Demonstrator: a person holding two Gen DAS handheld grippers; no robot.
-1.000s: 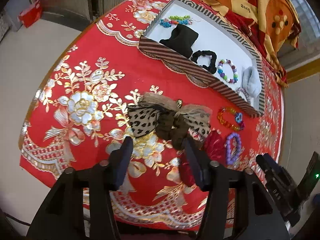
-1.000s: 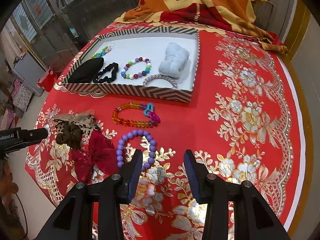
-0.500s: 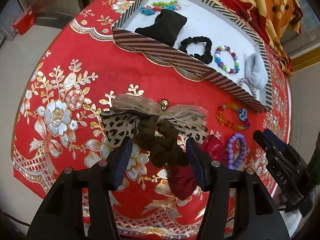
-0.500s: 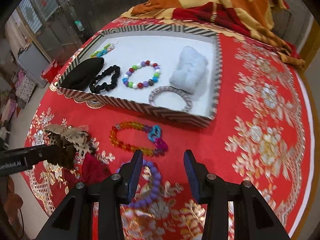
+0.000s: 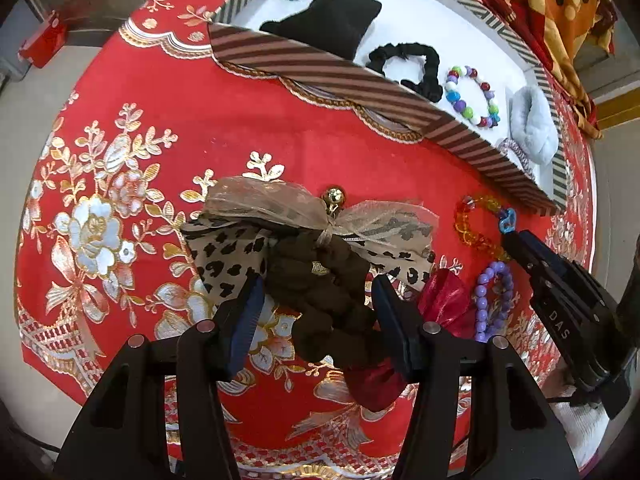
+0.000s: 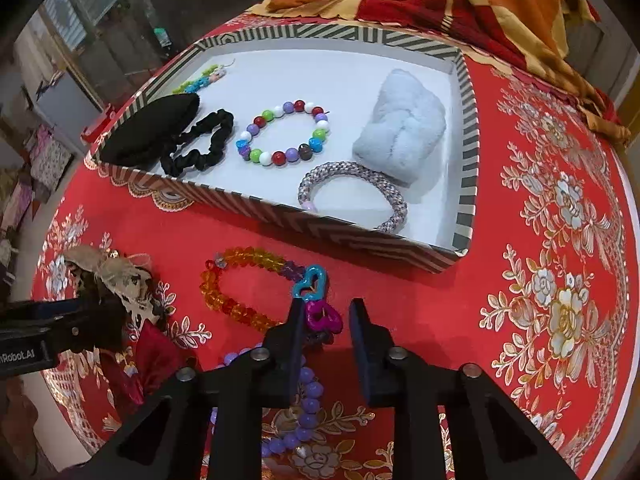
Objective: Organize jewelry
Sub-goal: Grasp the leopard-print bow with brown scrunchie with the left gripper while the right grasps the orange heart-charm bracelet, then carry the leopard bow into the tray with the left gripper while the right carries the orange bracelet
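Left wrist view: the left gripper [image 5: 318,306] stands spread wide, straddling the brown scrunchie [image 5: 320,280], which lies just below the leopard bow [image 5: 308,232], its length running toward the camera. Right wrist view: the right gripper [image 6: 326,320] is closing around the magenta heart charm [image 6: 322,316] of the amber bracelet [image 6: 240,284], just before the striped tray [image 6: 256,204]; pads not yet touching.

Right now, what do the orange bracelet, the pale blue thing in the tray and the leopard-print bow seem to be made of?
Orange bracelet: translucent faceted beads, glossy, probably plastic or glass, with shiny heart links that look like coloured plastic.
Pale blue thing: plush, fuzzy fabric, matte, with a soft nap; likely a scrunchie.
Leopard-print bow: woven printed fabric under sheer, gauzy ribbon, with a small shiny gold bead and a dark brown cloth scrunchie.
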